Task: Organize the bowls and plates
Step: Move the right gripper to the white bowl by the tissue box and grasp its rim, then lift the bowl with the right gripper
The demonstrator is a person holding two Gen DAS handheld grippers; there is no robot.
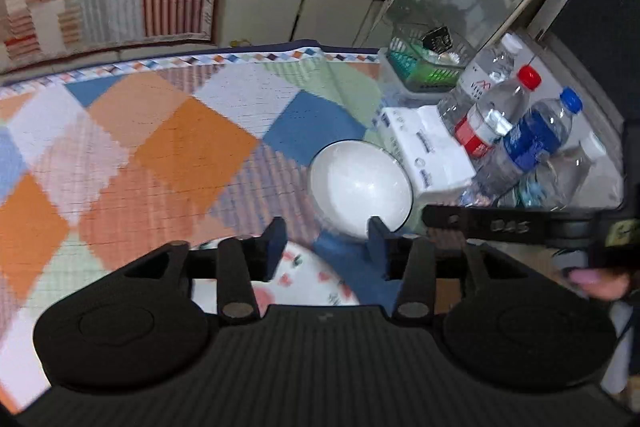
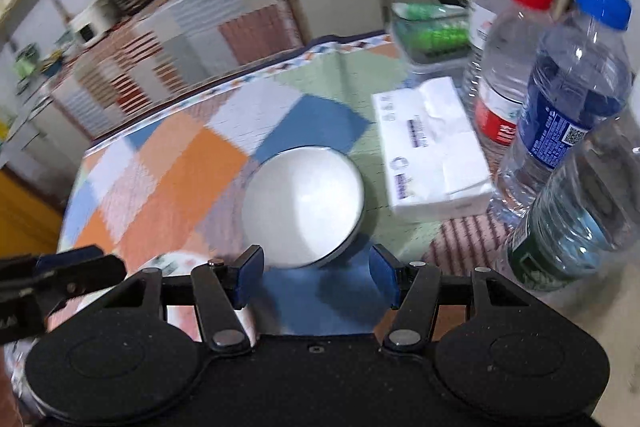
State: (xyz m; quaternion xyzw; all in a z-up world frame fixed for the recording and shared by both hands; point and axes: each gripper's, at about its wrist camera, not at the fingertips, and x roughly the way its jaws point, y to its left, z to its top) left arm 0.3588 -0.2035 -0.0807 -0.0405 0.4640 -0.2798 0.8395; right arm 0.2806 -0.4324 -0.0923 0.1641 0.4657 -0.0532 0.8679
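Both grippers point down at a table covered by a checked cloth.

Left gripper: jaws apart at a middling width, nothing between the pads. A flowered plate lies on the cloth directly under and behind the fingers, partly hidden by the gripper body. No contact visible between pads and plate.

White bowl sits upright on the cloth just past the left gripper's right finger, empty inside. In the right wrist view the bowl lies straight ahead of the right gripper, its near rim between the fingertips' line and the cloth; touching or not, cannot tell because of blur.

Right gripper: jaws apart, middling width, holding nothing. The plate shows at lower left in that view, mostly hidden.

Tissue pack lies just right of the bowl. Beyond it stand several water bottles: a red-capped bottle, a blue-capped bottle. A green basket sits at the far table edge.

A fingertip of the person shows at right.
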